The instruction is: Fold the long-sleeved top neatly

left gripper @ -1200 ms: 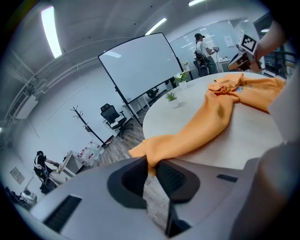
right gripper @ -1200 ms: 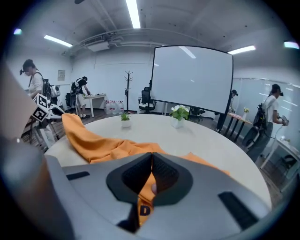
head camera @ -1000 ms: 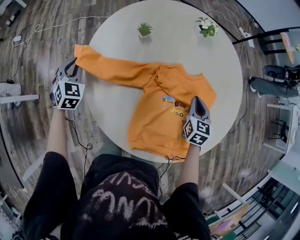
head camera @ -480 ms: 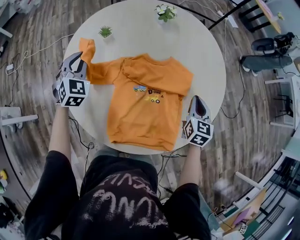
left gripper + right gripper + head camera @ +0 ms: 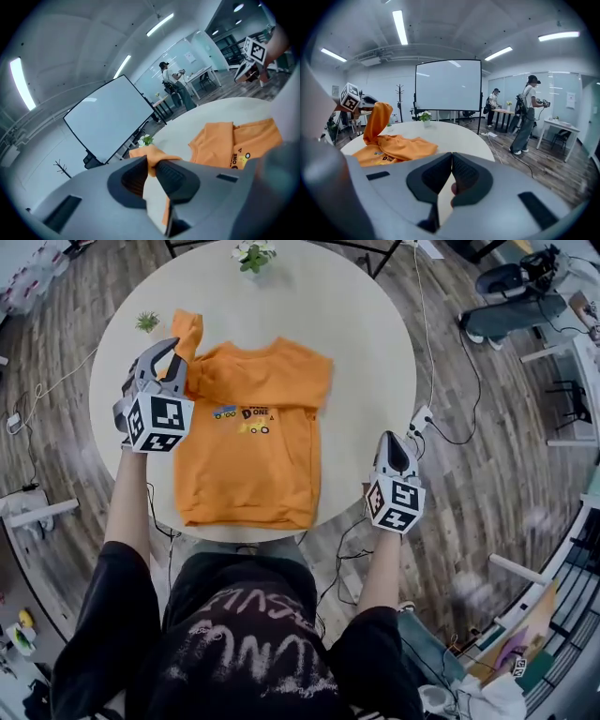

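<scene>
Our left gripper (image 5: 167, 367) has its fingers (image 5: 176, 176) clenched on the cuff of the orange sleeve (image 5: 187, 334). In the left gripper view the cloth bunches out from between the pads. The sleeve rises from the fingers' grip and drapes back down to the shoulder of the top (image 5: 248, 446). The top's body lies flat on the table (image 5: 356, 324), just to the right of these fingers and reaching back toward us. A small potted plant (image 5: 147, 322) stands just beyond the left fingers, near the table's far edge.

Our right gripper (image 5: 394, 442) has its fingers (image 5: 464, 176) pressed together on nothing. It hangs off the table's rim, over the floor, with the top well to the left of its fingers.

We judge the step in hand to be folding this sleeve in across the chest. The far side of the top already looks tucked straight, so the body seems squared on that edge.

The next move calls for carrying the cuff rightward over the printed front, laying the sleeve flat without a twist, and only then letting the left fingers go. The right fingers could pin the shoulder so the body does not drag along.
</scene>
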Tool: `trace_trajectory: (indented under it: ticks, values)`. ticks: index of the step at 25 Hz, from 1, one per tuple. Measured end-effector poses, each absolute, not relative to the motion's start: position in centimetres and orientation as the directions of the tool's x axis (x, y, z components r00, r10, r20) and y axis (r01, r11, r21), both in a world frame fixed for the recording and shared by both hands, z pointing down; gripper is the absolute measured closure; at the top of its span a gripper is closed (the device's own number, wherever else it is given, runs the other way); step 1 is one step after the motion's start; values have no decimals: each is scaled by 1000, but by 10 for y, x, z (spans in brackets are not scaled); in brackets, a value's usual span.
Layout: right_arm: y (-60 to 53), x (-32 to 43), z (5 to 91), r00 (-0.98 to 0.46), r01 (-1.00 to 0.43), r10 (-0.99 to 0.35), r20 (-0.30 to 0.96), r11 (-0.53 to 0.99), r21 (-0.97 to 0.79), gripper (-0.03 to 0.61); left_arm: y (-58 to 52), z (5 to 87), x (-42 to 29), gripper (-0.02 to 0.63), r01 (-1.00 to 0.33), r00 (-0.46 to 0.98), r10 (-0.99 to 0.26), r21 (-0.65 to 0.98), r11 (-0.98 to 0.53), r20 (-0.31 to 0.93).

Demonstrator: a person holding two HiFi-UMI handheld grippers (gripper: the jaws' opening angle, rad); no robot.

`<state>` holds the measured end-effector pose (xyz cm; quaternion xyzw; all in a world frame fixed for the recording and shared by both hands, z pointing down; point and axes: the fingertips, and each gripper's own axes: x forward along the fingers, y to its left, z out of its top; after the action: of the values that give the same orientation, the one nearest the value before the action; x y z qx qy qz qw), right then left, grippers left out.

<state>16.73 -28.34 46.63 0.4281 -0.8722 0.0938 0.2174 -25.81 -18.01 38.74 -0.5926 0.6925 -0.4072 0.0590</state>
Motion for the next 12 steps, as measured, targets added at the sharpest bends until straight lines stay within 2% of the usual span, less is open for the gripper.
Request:
trace_trajectory:
  ticks: [6,12]
  values:
    - [-292,214,481,-512,-808,-710,484,589,10,571,-240,407,-178,555,-740,-193,-886,-655,-151,423]
    - [-298,253,504,-498,-811,-688,528,585,-2,571,-272,469,-100,554,-680,-83,-847,-651,-338,526]
